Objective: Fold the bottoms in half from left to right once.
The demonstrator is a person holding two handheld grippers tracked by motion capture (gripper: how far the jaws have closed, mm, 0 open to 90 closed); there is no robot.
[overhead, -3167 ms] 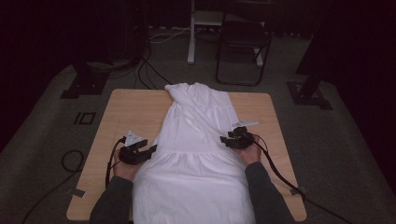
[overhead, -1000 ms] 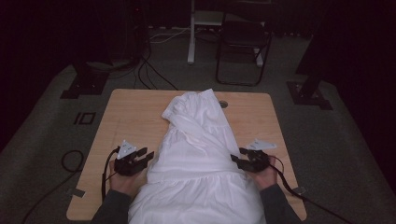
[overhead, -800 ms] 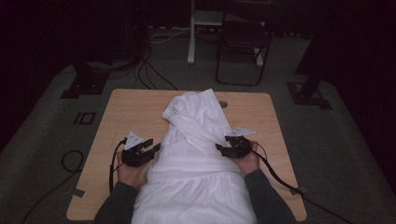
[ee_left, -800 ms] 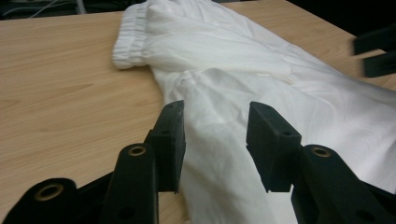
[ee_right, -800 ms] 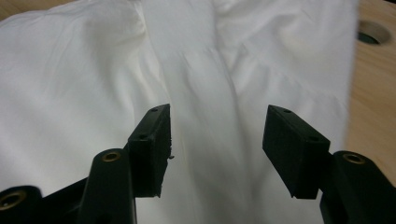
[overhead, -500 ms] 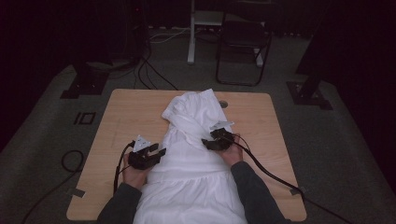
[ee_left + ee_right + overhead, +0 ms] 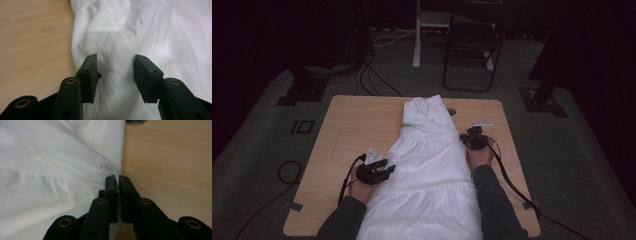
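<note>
Looks like a recording studio or lab setup, not anyone's home. A plain wooden table (image 7: 362, 130) sits in the middle of the frame on grey carpet (image 7: 257, 150), with everything around it dark. Black cables (image 7: 377, 80) snake across the floor at upper left, heavy black stand bases (image 7: 304, 87) sit at both sides, and a folding chair (image 7: 472, 50) stands at top centre.

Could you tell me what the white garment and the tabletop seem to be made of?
White garment: thin woven fabric, probably cotton, matte, since it creases softly. Tabletop: light wood or wood-look laminate, smooth with faint grain; which one I cannot tell.
</note>
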